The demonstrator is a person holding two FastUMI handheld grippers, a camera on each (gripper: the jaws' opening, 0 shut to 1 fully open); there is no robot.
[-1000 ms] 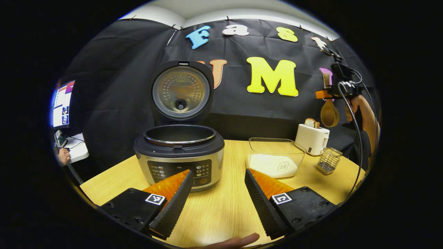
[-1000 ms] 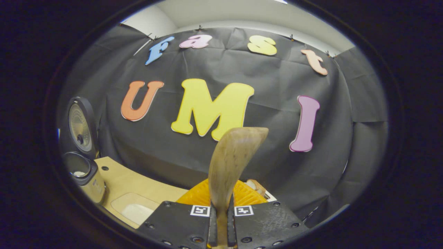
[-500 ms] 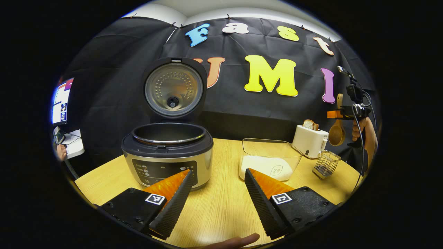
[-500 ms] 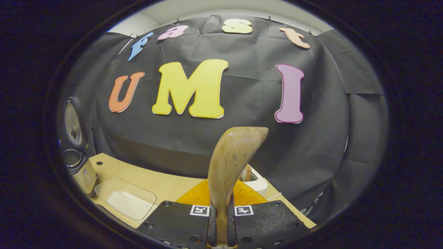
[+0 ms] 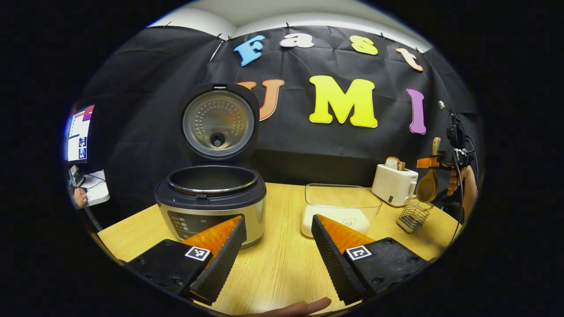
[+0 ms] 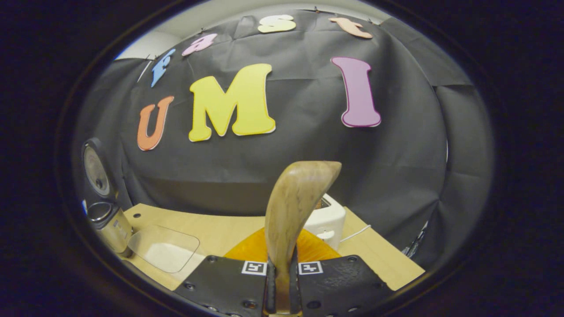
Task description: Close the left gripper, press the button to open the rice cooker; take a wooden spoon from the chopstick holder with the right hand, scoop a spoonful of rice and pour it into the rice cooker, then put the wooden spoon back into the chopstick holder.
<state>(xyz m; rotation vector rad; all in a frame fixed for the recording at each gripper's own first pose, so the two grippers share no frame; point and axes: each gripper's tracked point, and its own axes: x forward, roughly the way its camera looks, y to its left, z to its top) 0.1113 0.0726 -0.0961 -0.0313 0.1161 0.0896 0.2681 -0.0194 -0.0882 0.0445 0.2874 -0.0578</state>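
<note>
The rice cooker (image 5: pixel 210 203) stands open on the wooden table, its lid (image 5: pixel 218 123) upright. To its right is a clear container of rice (image 5: pixel 339 209). My left gripper (image 5: pixel 277 220) is open, with nothing between its fingers, low over the table in front of both. At the far right my right gripper (image 5: pixel 434 163) holds the wooden spoon (image 5: pixel 426 187) bowl down, just above the wire chopstick holder (image 5: pixel 413 215). In the right gripper view the gripper (image 6: pixel 281 275) is shut on the spoon's handle (image 6: pixel 295 207). The cooker (image 6: pixel 108 224) and container (image 6: pixel 163 246) lie at lower left.
A white toaster (image 5: pixel 393 185) with bread in it stands behind the holder, also close ahead as the toaster (image 6: pixel 328 218) in the right gripper view. A monitor (image 5: pixel 78 132) sits off the table's left. A fingertip (image 5: pixel 304 307) shows at the bottom edge.
My right gripper has come down with the wooden spoon, from high up to just above the chopstick holder. The left gripper stayed open and shifted only slightly.
</note>
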